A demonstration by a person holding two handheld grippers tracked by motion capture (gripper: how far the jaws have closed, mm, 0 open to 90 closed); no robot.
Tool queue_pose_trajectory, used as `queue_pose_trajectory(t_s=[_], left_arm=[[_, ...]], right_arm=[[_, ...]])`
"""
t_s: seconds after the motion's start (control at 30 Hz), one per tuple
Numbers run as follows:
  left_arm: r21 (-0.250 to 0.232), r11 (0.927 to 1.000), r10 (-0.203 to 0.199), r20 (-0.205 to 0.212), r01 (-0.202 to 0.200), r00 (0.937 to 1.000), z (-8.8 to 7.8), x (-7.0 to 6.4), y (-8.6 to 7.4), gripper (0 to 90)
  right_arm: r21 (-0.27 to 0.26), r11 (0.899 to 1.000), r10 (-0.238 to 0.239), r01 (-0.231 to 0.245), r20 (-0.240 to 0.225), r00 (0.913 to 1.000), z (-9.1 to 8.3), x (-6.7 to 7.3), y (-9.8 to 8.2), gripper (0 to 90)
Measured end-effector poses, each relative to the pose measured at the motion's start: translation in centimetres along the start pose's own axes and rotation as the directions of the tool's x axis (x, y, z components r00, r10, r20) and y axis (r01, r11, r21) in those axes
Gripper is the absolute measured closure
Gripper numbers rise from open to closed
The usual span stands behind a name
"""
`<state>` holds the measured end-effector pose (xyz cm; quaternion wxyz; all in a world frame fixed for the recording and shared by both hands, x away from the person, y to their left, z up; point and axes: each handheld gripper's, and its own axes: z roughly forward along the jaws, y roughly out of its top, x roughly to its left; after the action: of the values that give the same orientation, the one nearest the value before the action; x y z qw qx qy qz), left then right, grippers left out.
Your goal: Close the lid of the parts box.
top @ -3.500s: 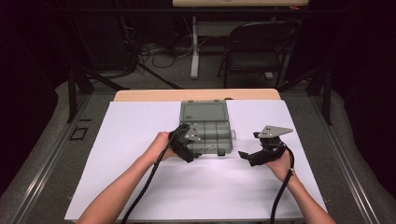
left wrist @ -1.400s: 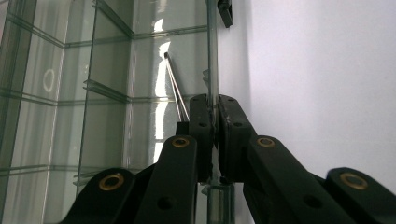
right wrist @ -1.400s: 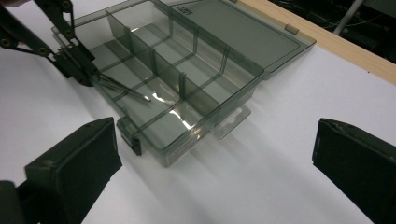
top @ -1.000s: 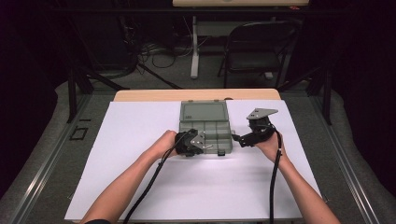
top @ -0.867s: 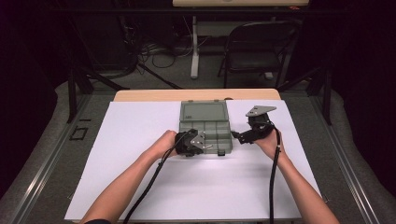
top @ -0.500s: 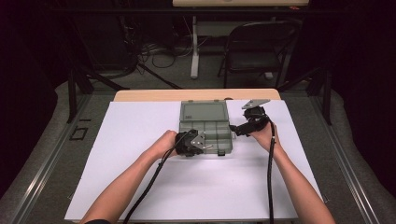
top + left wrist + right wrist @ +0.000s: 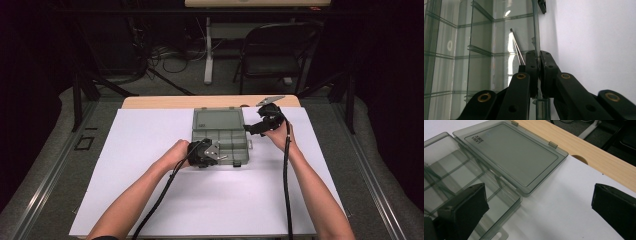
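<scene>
A clear grey compartment box (image 7: 226, 141) lies on the white sheet with its lid (image 7: 218, 120) folded flat toward the far side. My left gripper (image 7: 219, 156) is shut on the box's near wall (image 7: 535, 32); in the left gripper view its pads (image 7: 532, 65) pinch that thin wall from both sides. The compartments I can see hold nothing, apart from a thin bright streak (image 7: 516, 45) that may be a reflection. My right gripper (image 7: 250, 129) hovers open at the box's right side beside the lid hinge. In its own view the right gripper (image 7: 537, 195) has the lid (image 7: 511, 152) just ahead.
A white sheet (image 7: 150, 200) covers the table, and a wooden strip (image 7: 160, 102) shows at the far edge. A folding chair (image 7: 270, 55) and a table leg stand beyond. Cables trail from both grippers toward the near edge.
My right gripper has moved away from me and slightly left, from beside the box's right wall up to the lid's right corner. The left gripper has kept its hold in place.
</scene>
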<state>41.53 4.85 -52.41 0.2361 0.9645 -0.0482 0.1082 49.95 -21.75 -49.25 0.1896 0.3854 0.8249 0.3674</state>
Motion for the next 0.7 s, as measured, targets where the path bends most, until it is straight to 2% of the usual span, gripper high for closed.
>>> queue_pose_trajectory(t_s=[0.13, 0.2, 0.27, 0.33, 0.37, 0.47, 0.5, 0.53, 0.6, 0.7], left_arm=[[0.003, 1.0000, 0.001, 0.000, -0.001, 1.0000, 0.0, 0.0, 0.0, 86.3], [-0.002, 1.0000, 0.000, 0.003, 0.000, 1.0000, 0.0, 0.0, 0.0, 86.2], [-0.007, 1.0000, -0.005, 0.003, 0.006, 1.0000, 0.0, 0.1, -0.1, 86.2], [-0.008, 1.0000, -0.003, 0.003, 0.003, 1.0000, 0.0, 0.1, -0.1, 86.2], [-0.007, 1.0000, -0.001, 0.004, 0.001, 1.0000, 0.0, 0.1, -0.1, 86.2], [-0.007, 1.0000, 0.005, 0.007, -0.005, 1.0000, 0.0, 0.1, -0.1, 86.2], [-0.008, 1.0000, 0.005, 0.008, -0.005, 1.0000, 0.0, 0.1, -0.1, 86.2], [-0.011, 0.9999, 0.006, 0.010, -0.006, 0.9999, 0.0, 0.1, -0.1, 86.2], [-0.012, 0.9999, 0.009, 0.013, -0.009, 0.9999, 0.0, 0.2, -0.2, 86.3], [-0.013, 0.9999, 0.011, 0.023, -0.011, 0.9997, 0.0, 0.3, -0.2, 86.5]], right_arm=[[0.000, 1.000, 0.001, -0.001, 0.014, 0.9999, 0.3, -0.4, 0.5, 2.1], [0.002, 1.000, 0.006, -0.006, 0.023, 0.9997, 0.4, -0.7, 0.6, 13.7], [0.007, 1.000, 0.013, -0.013, 0.035, 0.9993, 0.6, -1.0, 0.6, 17.2], [0.000, 1.000, 0.028, -0.028, 0.033, 0.9991, 0.9, -1.2, 0.5, 29.8], [0.012, 0.999, 0.031, -0.032, 0.033, 0.9990, 1.0, -1.3, 0.4, 32.7], [0.042, 0.999, 0.029, -0.030, 0.031, 0.9991, 1.7, -1.4, 0.2, 55.0], [0.071, 0.997, 0.026, -0.028, 0.034, 0.9991, 1.9, -1.4, 0.1, 63.4], [0.080, 0.997, 0.019, -0.020, 0.016, 0.9997, 2.2, -1.5, 0.0, 66.6], [0.112, 0.994, 0.014, -0.015, 0.015, 0.9998, 2.9, -1.4, -0.3, 77.2], [0.119, 0.993, 0.013, -0.013, 0.001, 0.9999, 3.7, -1.2, -0.5, 85.7]])
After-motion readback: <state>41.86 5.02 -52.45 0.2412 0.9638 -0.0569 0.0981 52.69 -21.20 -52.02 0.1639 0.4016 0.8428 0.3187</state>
